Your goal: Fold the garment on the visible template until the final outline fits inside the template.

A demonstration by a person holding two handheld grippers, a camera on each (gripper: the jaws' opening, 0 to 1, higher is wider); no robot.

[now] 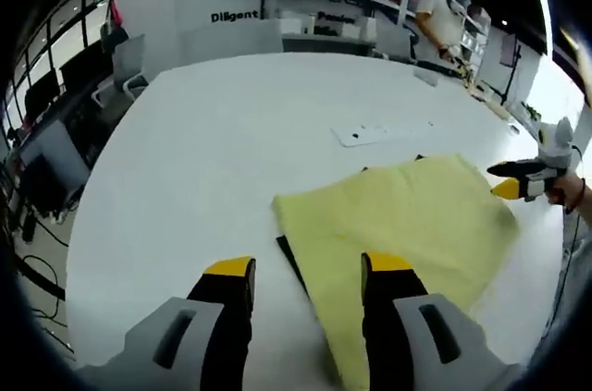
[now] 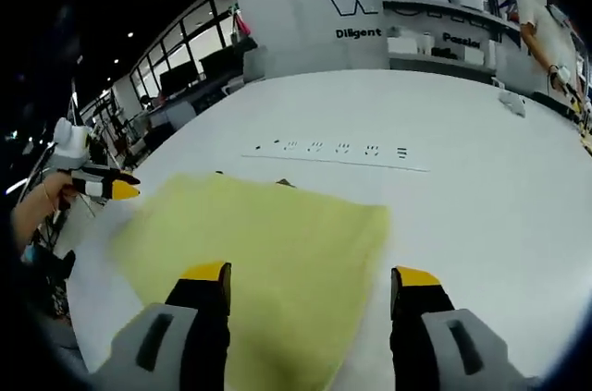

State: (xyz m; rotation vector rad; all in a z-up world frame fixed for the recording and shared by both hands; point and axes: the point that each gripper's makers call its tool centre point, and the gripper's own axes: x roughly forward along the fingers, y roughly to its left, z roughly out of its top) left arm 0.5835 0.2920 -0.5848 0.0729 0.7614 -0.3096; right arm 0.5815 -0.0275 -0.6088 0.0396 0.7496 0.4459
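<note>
a: where was the pale yellow folded cloth garment (image 1: 398, 229)?

b: flat on the white table (image 1: 203, 151), covering the dark flat template (image 1: 290, 260); just a dark sliver and small corners peeked from under the garment's edge

a: and the tongs?

b: the left gripper (image 1: 305, 280) was spread wide over the garment's near edge, holding nothing. the right gripper (image 2: 310, 285) gaped wide above the garment too, empty. likely both hovered to check the fit, since the outline looked close to the template's

Both cams ride my grippers, looking down-fwd along the jaws, close over the white table (image 1: 213, 141). Views face opp. sides; both share the yellow garment (image 1: 398, 225) & shelving wall (image 2: 407, 3).
</note>
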